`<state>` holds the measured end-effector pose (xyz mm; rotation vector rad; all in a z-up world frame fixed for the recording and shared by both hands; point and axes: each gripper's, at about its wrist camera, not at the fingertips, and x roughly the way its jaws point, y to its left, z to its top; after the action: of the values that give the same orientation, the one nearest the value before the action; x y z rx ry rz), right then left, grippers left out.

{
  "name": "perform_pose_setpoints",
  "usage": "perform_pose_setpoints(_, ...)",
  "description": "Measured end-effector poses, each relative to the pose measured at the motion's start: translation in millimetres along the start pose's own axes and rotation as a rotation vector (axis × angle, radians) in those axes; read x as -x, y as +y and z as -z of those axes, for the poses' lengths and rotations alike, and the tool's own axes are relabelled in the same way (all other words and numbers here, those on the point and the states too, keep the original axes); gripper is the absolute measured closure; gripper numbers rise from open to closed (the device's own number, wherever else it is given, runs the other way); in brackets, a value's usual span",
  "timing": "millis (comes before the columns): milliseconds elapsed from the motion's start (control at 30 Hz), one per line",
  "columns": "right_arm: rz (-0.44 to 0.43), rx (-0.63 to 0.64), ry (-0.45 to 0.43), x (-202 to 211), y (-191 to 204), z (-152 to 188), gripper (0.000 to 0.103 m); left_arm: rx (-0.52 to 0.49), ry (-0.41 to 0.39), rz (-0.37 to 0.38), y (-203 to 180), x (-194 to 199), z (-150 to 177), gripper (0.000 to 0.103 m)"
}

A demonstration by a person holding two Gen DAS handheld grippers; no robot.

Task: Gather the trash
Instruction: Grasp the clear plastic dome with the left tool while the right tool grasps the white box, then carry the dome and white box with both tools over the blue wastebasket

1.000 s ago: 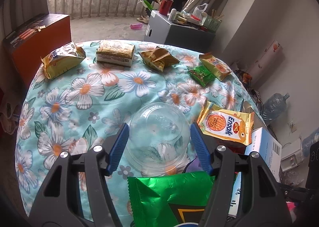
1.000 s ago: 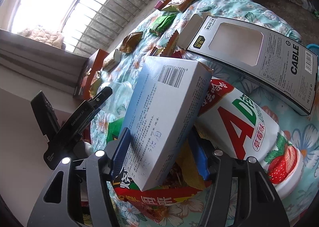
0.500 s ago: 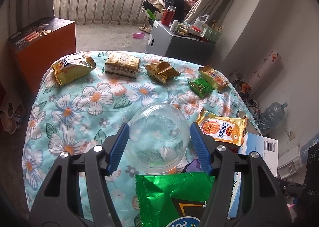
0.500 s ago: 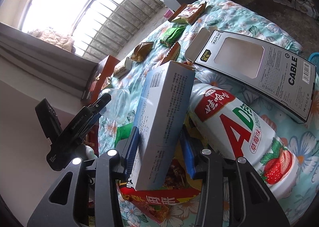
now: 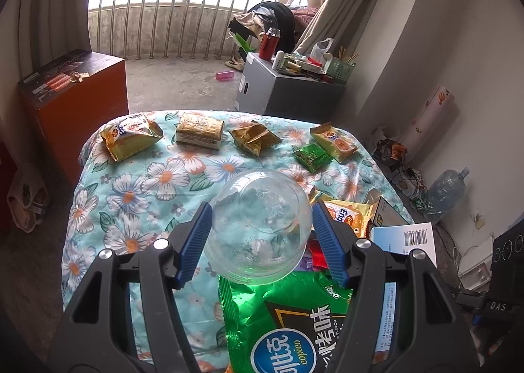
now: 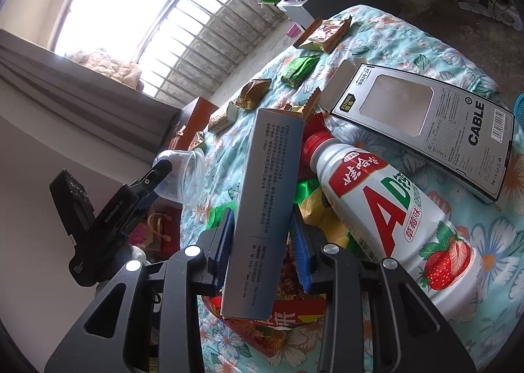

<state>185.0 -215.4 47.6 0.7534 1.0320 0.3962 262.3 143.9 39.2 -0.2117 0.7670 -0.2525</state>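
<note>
Gripping a clear plastic jar (image 5: 260,225) between its blue pads, the left tool (image 5: 260,235) holds it lifted over the floral tabletop (image 5: 137,196), the jar's open mouth turned toward the camera and its sides touching both pads. Just below it lies a green Copico chip bag (image 5: 294,317). Across the far edge sit more wrappers: a yellow snack bag (image 5: 131,137), a tan cracker pack (image 5: 199,130), a crumpled gold wrapper (image 5: 253,140), a small green packet (image 5: 311,156) and an orange-yellow packet (image 5: 334,142).

The right tool (image 6: 263,242) has a pale blue carton (image 6: 265,209) standing on edge between its jaws, which are closing on it; both pads already meet the carton's flat sides. Beside the carton, on the right, a white AD strawberry drink bottle (image 6: 393,209) with a red cap lies on its side, touching a yellow bag beneath. Farther off rests a grey cable box (image 6: 442,124) with a window cut-out. From this side the left tool shows at the left, jar in its grasp.
</note>
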Motion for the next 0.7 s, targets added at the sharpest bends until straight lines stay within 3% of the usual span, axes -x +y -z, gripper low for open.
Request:
perform_pose_setpoints(333, -0.066, -0.013, -0.078, 44.2, -8.8, -3.8, 0.07, -0.054, -0.029, 0.047, -41.3, 40.4, -4.3, 0.043)
perform_pose_setpoints(700, -0.093, -0.075, -0.266, 130.8, -54.1, -6.7, 0.07, -0.152, 0.019, 0.18, -133.5, 51.5, -2.9, 0.043)
